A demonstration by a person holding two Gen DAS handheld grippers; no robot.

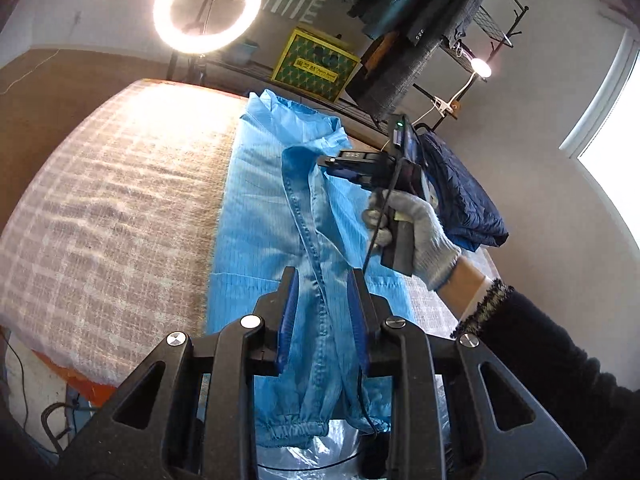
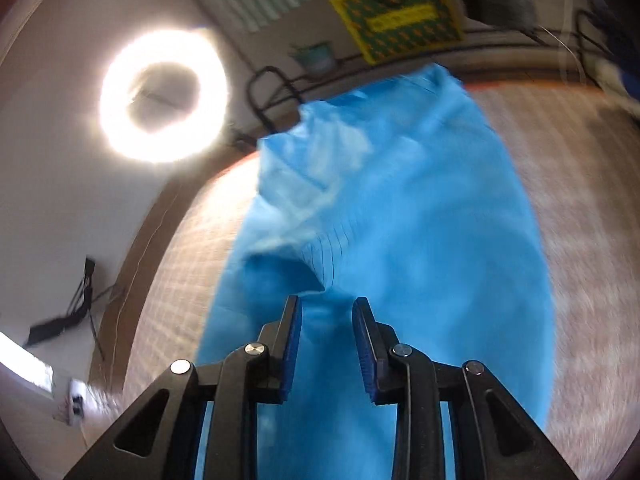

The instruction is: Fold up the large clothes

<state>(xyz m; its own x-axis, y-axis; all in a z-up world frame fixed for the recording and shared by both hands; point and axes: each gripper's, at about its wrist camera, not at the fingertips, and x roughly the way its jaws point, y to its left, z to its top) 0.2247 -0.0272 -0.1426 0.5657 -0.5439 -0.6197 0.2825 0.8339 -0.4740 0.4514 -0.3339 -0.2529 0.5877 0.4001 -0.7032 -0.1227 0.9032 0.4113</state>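
Lying lengthwise on the plaid-covered counter (image 1: 100, 208), the blue garment (image 1: 260, 208) has its collar at the far end and its elastic cuffs over the near edge.

Left wrist view only: right gripper (image 1: 326, 164), in a gloved hand (image 1: 416, 236), pinches a raised fold of the garment's right side. A dark blue folded garment (image 1: 464, 196) lies right of the blue one. Beyond it stand a ring light (image 1: 208, 6), a yellow box (image 1: 316, 64) and a clothes rack (image 1: 460, 40).

Left gripper (image 1: 323, 276): fingers slightly apart, a seam ridge running between them; contact with the pads cannot be told.

Right wrist view is motion-blurred: fabric is bunched ahead of the right gripper's fingers (image 2: 292, 320), details unreadable. The garment's lower end is hidden behind the left gripper body.
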